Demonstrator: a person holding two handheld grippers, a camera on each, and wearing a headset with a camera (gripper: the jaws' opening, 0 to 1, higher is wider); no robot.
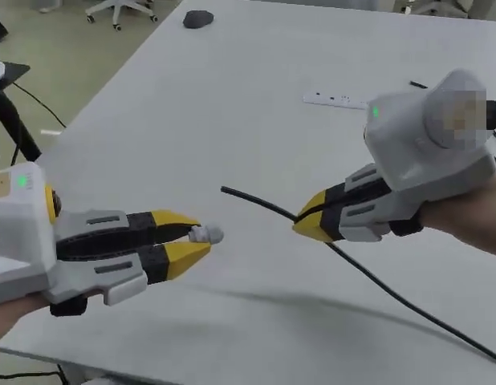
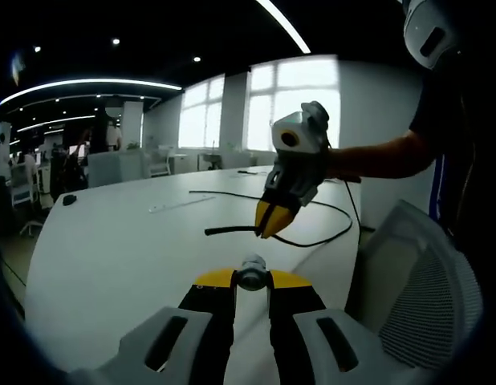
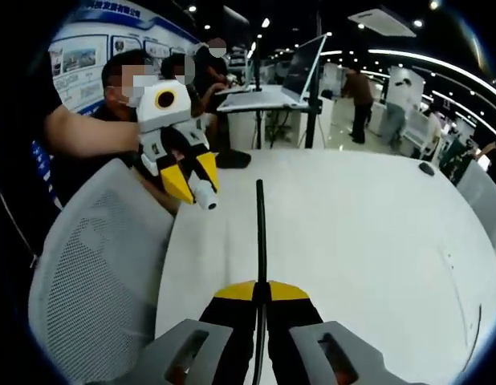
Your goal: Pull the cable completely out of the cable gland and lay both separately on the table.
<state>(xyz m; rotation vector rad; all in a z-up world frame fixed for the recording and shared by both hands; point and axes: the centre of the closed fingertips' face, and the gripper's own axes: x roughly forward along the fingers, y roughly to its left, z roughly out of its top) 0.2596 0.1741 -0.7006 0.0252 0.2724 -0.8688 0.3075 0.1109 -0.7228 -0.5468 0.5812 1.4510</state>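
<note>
The grey cable gland [image 1: 206,234] sits clamped between the yellow tips of my left gripper [image 1: 193,235], held above the white table [image 1: 232,128]; it also shows at the tips [image 2: 252,274] in the left gripper view and in the right gripper view [image 3: 205,196]. My right gripper [image 1: 306,225] is shut on the black cable [image 1: 256,203], whose free end sticks out to the left, apart from the gland. The cable [image 3: 261,233] runs straight ahead from the right gripper [image 3: 260,292] and trails off to the lower right [image 1: 416,309]. In the left gripper view the right gripper [image 2: 272,220] holds the cable [image 2: 228,230] ahead.
A white power strip [image 1: 335,100] lies on the table farther back, and a dark mouse-like object [image 1: 198,18] rests near the far edge. Office chairs [image 1: 119,10] stand beyond the table. A mesh chair [image 3: 87,273] and people are at the left of the right gripper view.
</note>
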